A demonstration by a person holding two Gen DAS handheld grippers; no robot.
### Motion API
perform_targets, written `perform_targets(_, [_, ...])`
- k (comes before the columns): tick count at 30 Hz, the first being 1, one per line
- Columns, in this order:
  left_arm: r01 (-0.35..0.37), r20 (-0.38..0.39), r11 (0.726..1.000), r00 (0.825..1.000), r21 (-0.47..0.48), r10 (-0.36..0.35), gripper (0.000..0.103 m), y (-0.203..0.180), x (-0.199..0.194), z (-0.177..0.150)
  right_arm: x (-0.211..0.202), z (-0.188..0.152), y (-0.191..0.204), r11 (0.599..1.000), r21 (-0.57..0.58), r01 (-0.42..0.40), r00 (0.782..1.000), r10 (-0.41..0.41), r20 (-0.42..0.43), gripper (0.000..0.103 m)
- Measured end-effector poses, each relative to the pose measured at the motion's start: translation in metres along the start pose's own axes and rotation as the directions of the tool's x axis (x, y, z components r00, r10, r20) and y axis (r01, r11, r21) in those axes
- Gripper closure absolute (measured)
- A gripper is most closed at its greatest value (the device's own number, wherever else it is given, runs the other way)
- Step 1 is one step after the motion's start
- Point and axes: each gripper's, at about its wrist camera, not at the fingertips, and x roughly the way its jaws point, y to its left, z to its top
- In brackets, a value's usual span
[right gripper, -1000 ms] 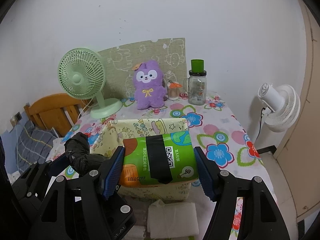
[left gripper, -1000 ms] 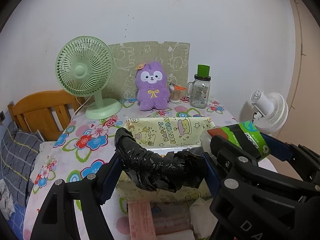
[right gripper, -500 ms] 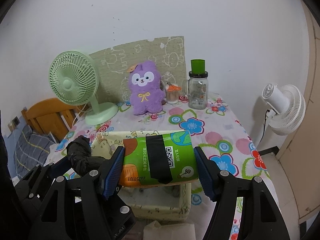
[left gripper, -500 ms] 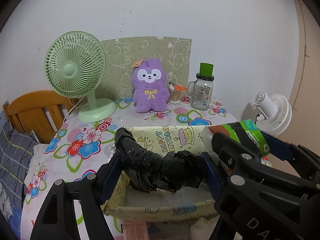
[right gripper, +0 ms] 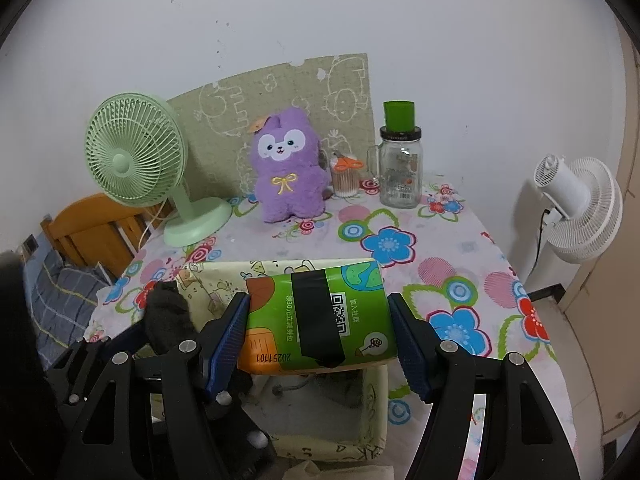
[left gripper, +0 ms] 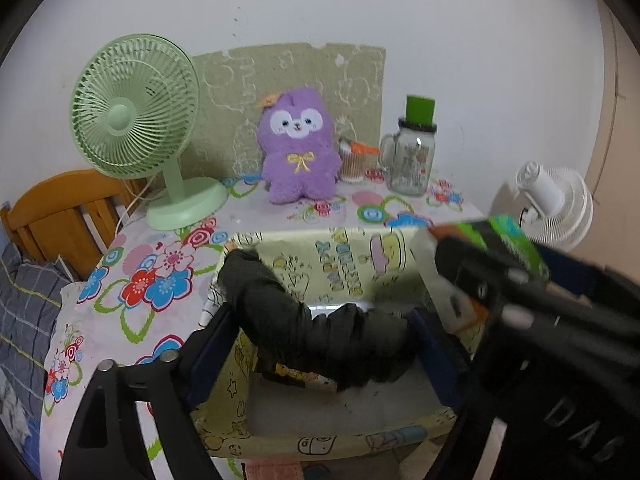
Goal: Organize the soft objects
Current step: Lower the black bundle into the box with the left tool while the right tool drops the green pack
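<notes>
The left gripper (left gripper: 320, 344) is clamped on a black sock (left gripper: 312, 328), holding it over the open yellow fabric bin (left gripper: 344, 436) near the table's (right gripper: 472, 248) front edge. The right gripper (right gripper: 320, 336) squeezes a green tissue pack (right gripper: 320, 320) above the same bin. A purple plush (right gripper: 286, 164) sits by the back edge, beside the green fan (right gripper: 136, 160).

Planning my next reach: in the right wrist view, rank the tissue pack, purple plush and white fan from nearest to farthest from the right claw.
1. Tissue pack: clamped in the right claw, over the fabric bin.
2. Purple plush: at the table's back, left of centre.
3. White fan: beyond the table's right edge; close to the plush in range, so that order is uncertain.
</notes>
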Motion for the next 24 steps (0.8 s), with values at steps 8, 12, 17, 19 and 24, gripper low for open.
perform_targets(8, [0.028, -0.023, 1.0, 0.999, 0.01, -0.027, 0.0, 0.004, 0.003, -0.007, 0.012, -0.001, 0.004, 0.999, -0.014, -0.031, 0.999, 0.03, -0.02, 0.031])
perform_targets(12, [0.038, -0.044, 0.999, 0.998, 0.017, -0.038, 0.0, 0.005, 0.004, -0.01, 0.019, -0.003, 0.007, 0.999, -0.023, -0.034, 0.999, 0.033, -0.038, 0.031])
perform_targets(17, [0.013, -0.045, 1.0, 0.999, 0.026, -0.012, 0.0, 0.006, 0.002, -0.013, 0.025, -0.008, 0.012, 0.998, -0.034, -0.048, 0.997, 0.045, -0.066, 0.028])
perform_targets(19, [0.013, -0.051, 1.0, 0.999, 0.016, -0.012, 0.0, 0.009, 0.002, -0.014, 0.025, -0.009, 0.014, 0.998, -0.04, -0.051, 0.996, 0.049, -0.069, 0.023])
perform_targets(24, [0.022, -0.044, 1.0, 0.999, 0.012, -0.021, 0.0, 0.011, -0.003, -0.015, 0.019, -0.012, 0.019, 0.998, -0.046, -0.041, 0.997, 0.038, -0.064, 0.02])
